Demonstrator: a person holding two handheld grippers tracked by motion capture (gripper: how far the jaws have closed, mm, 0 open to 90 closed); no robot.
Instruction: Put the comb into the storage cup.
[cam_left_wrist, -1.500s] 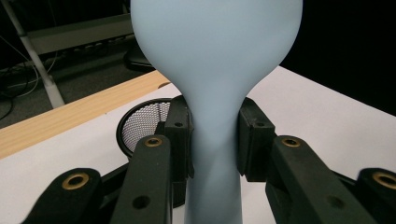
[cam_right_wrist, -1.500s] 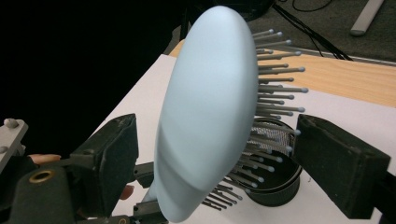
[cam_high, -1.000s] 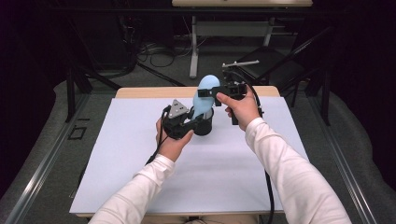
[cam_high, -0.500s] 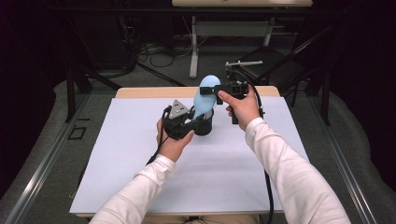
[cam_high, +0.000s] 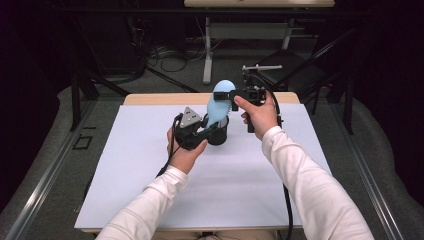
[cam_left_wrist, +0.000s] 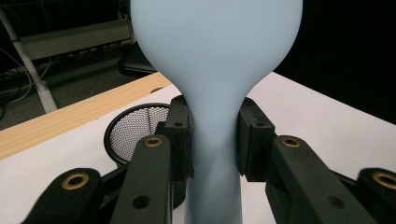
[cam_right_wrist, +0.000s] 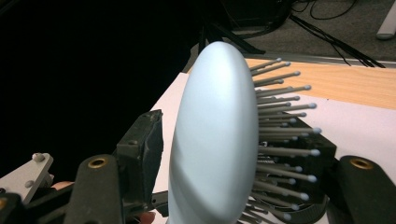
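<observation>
A light blue hairbrush (cam_high: 220, 102) stands upright with its handle down in a black mesh cup (cam_high: 220, 136). My left gripper (cam_high: 216, 127) comes in from the left and is shut on the brush's narrow neck (cam_left_wrist: 215, 140), a pad pressed on each side. My right gripper (cam_high: 226, 95), held higher, reaches in from the right around the brush head (cam_right_wrist: 215, 140). Its jaws have just been closing: one pad lies against the smooth back, the other meets the bristle tips (cam_right_wrist: 299, 140). The mesh cup (cam_left_wrist: 135, 126) sits behind the left jaws.
A white mat (cam_high: 150, 175) covers the table, with a strip of bare wood (cam_high: 150, 99) along the far edge. Beyond it, the dark floor holds desk legs (cam_high: 206, 55) and cables. Cables trail from both grippers toward the person.
The right gripper's jaws have closed in on the brush head. Both hands, the brush and the cup have stayed where they were.
</observation>
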